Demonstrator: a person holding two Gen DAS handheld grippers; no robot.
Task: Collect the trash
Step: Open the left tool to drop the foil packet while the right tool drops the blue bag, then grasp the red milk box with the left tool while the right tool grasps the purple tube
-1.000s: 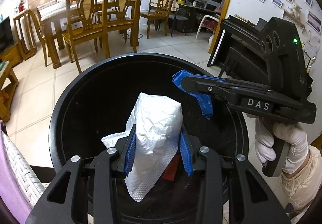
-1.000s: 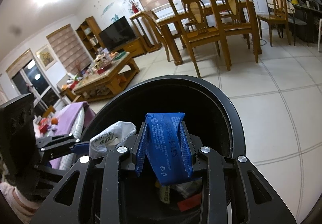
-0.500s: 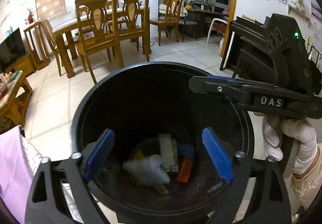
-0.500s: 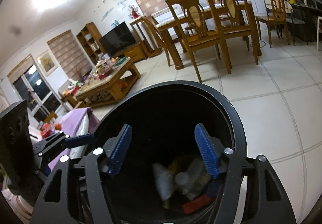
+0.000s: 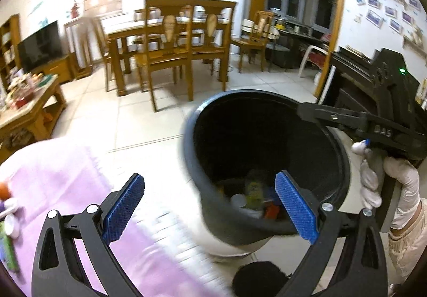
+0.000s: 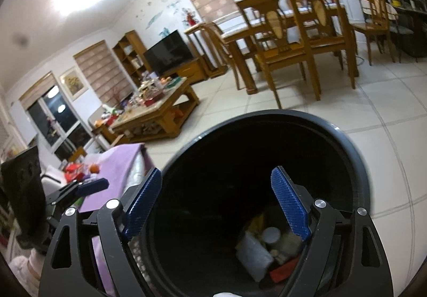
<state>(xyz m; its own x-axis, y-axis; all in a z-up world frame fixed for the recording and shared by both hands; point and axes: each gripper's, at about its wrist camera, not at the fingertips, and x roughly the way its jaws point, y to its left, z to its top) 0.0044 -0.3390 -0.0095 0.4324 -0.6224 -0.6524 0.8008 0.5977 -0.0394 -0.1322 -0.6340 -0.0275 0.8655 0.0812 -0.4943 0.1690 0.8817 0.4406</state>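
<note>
Black bin (image 6: pixel 357 163), purple cloth (image 5: pixel 66 163), blue textured tool pads (image 5: pixel 296 208)

The trash (image 6: pixel 269 251) at the bottom of the bin (image 5: pixel 202 206) is mostly mush in both views: dark, smeared, and half covered by the blue pads. A white bag, a round cap and something red show, but no labels can be read. In the left wrist view the bin's near wall is motion-blurred and its base is hidden. Left of the bin, the purple cloth (image 5: pixel 66 171) is streaked, and the small items on it are cut off by the frame edge. Right of the bin, the gloved hand (image 5: pixel 387 184) runs out of frame at the wrist. The coffee table clutter (image 6: pixel 149 91) beyond the bin is too tiny to identify.
</note>
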